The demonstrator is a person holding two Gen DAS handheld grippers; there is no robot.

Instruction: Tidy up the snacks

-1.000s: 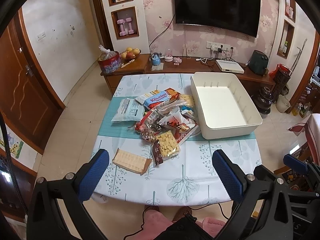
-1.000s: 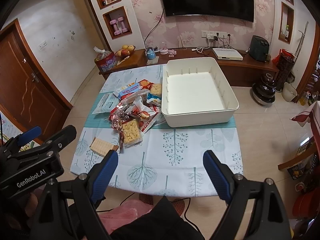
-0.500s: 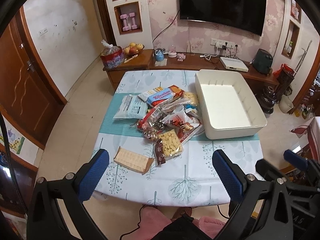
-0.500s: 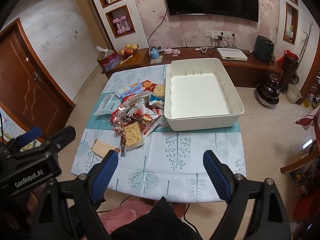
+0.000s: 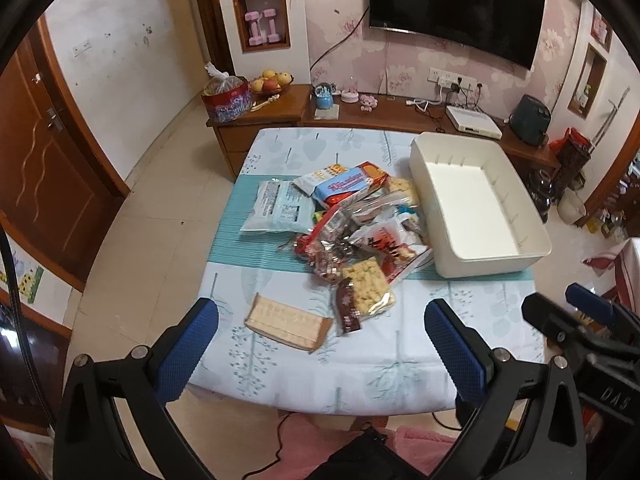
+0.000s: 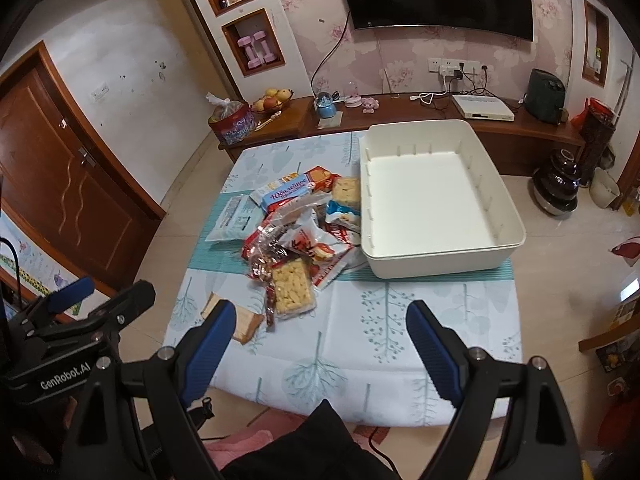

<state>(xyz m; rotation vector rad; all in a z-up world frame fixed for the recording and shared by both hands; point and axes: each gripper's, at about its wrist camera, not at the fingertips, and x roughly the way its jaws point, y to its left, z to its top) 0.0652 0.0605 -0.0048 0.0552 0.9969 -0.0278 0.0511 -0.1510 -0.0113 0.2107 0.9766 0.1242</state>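
Note:
A pile of snack packets [image 5: 352, 232] lies in the middle of the table, left of an empty white bin [image 5: 476, 208]. A tan cracker pack [image 5: 286, 322] lies nearest the front edge. The pile [image 6: 296, 236] and the bin [image 6: 432, 200] also show in the right wrist view. My left gripper [image 5: 320, 344] is open and empty, above the table's front edge near the cracker pack. My right gripper [image 6: 320, 344] is open and empty, above the front edge, right of the cracker pack [image 6: 244, 322].
The table [image 5: 360, 376] has a tree-print cloth. A wooden sideboard [image 5: 360, 112] with a fruit bowl and a router stands behind it, under a wall TV [image 5: 456, 4]. A brown door [image 5: 36, 168] is at left. The other gripper shows at right [image 5: 592, 340].
Both grippers have moved forward and down toward the table; the snacks and bin look larger. Nothing on the table has moved.

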